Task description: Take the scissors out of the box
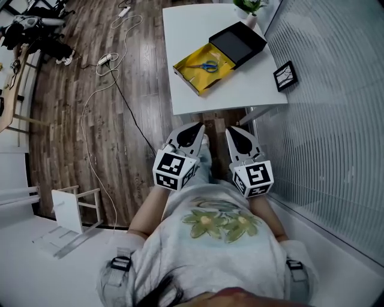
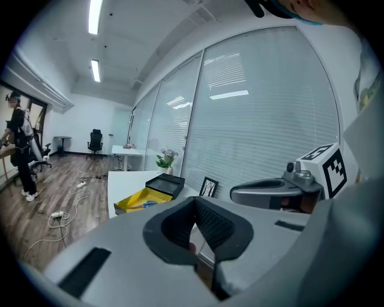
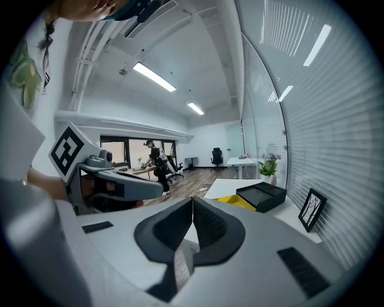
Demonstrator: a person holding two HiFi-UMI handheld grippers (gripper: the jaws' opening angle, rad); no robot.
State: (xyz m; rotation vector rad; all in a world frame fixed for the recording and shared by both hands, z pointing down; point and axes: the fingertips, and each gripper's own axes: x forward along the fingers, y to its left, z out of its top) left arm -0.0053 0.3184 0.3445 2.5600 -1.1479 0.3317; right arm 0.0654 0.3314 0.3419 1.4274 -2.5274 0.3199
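Scissors [image 1: 209, 66] with blue handles were seen lying inside an open box [image 1: 185, 77] with a yellow inside. Nothing else could be made out in the box. The box was set on a white table [image 1: 186, 30], and its black lid [image 1: 238, 42] was laid just beside it, touching its far end. A small black picture frame [image 1: 284, 76] was stood near the table's right edge, and a green plant [image 1: 249, 6] was placed at the far corner.

Both grippers were held low, close to the person's body and well apart from the box. The left gripper [image 2: 195, 202] was seen with its two jaws pressed together at the tips, with nothing held between them. The right gripper [image 3: 192, 201] was seen the same way, jaws together and holding nothing. The two grippers were held side by side, pointing toward the table.

White cables [image 1: 102, 90] were spread on the wooden floor [image 1: 72, 120] to the left of the table.
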